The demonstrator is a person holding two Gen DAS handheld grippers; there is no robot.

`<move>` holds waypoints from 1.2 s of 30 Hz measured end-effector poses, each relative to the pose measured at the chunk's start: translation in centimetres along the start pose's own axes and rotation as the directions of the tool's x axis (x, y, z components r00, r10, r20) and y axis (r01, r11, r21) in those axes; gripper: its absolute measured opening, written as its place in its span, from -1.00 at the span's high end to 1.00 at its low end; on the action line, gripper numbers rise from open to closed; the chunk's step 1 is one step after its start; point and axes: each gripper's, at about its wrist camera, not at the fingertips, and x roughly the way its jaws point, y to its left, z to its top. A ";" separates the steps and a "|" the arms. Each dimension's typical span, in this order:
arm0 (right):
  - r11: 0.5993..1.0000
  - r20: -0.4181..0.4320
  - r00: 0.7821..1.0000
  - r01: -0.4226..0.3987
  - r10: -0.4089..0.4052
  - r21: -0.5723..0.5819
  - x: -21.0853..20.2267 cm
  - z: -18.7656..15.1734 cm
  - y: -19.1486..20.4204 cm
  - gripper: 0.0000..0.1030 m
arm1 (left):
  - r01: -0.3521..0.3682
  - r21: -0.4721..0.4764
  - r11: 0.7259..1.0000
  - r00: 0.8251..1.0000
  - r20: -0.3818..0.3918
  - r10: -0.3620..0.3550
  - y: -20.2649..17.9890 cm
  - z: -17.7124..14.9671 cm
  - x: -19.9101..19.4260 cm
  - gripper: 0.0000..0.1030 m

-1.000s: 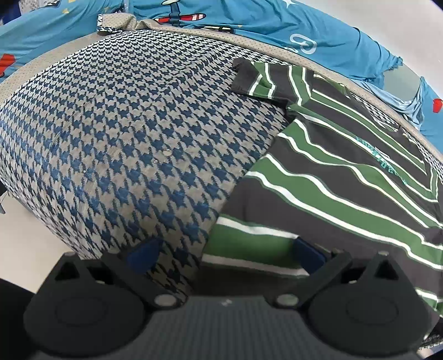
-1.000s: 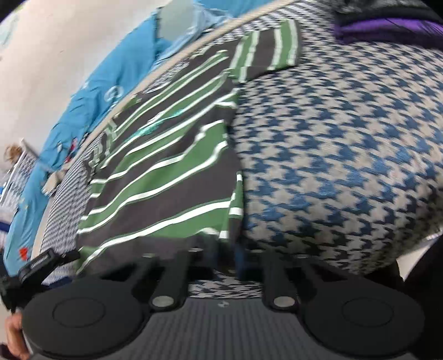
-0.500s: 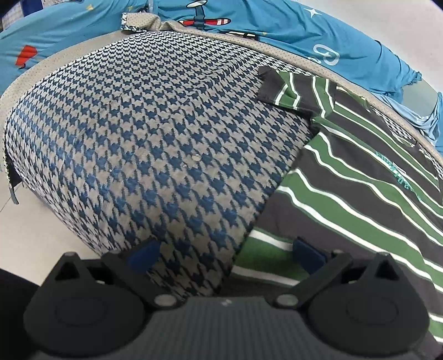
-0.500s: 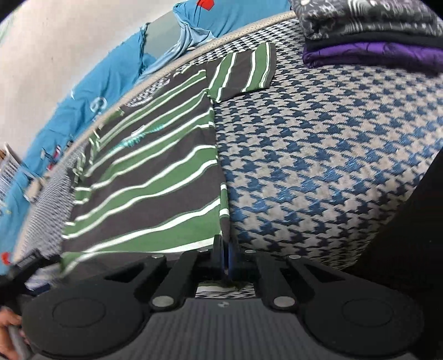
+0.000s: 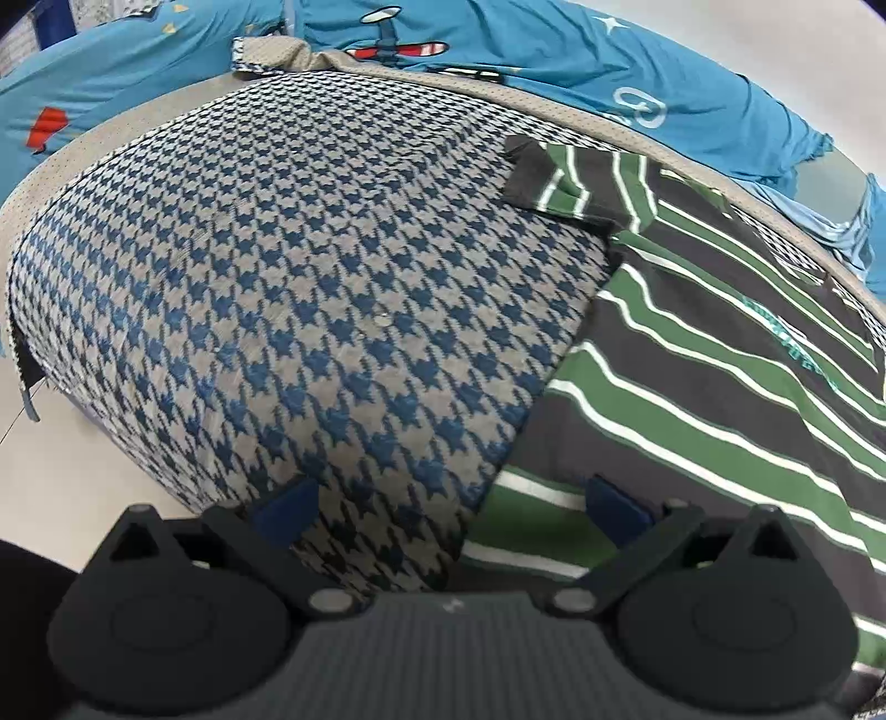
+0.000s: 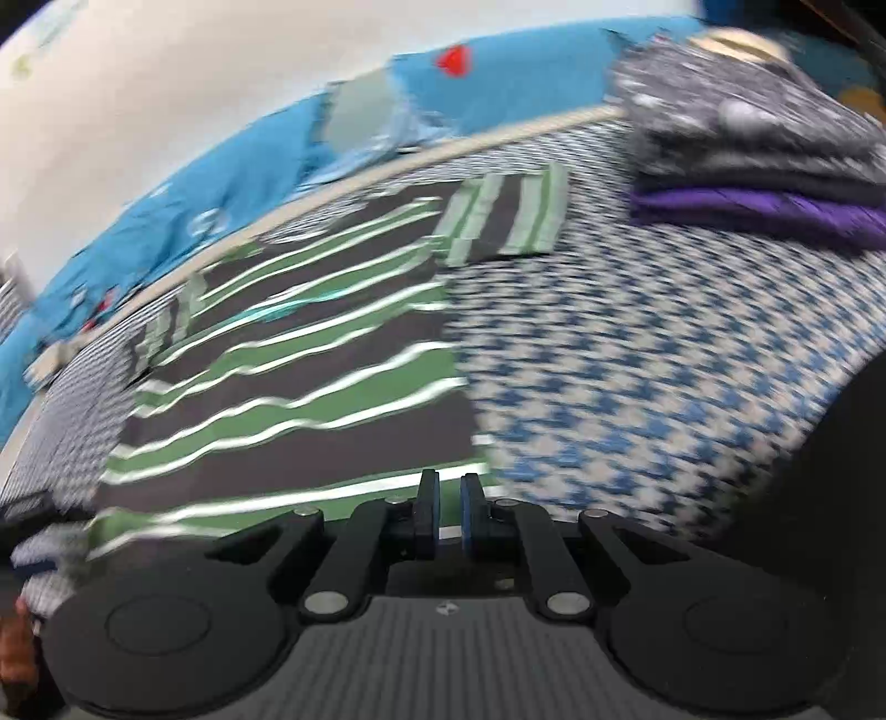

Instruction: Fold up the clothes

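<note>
Here, folded dark and purple clothes [image 6: 758, 166] sit at two o'clock past the green-striped black shirt [image 6: 310, 387] on houndstooth bedding [image 5: 310, 288]; left tongs [image 5: 451, 501] released, right tongs [image 6: 447, 512] slightly parted, empty.

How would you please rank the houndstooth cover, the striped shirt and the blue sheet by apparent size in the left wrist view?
1. houndstooth cover
2. striped shirt, partly cut off by the frame edge
3. blue sheet, farther away, so unsure

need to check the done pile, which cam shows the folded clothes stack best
Only the right wrist view shows the stack of folded clothes, blurred, at the far right of the houndstooth surface. The left wrist view does not show it.
</note>
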 end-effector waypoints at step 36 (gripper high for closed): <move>0.583 -0.087 0.980 -0.176 0.178 -0.793 7.4 -8.9 17.5 0.54 | 0.058 0.006 0.998 0.998 -0.023 -0.057 -0.5 0.1 0.5 -0.99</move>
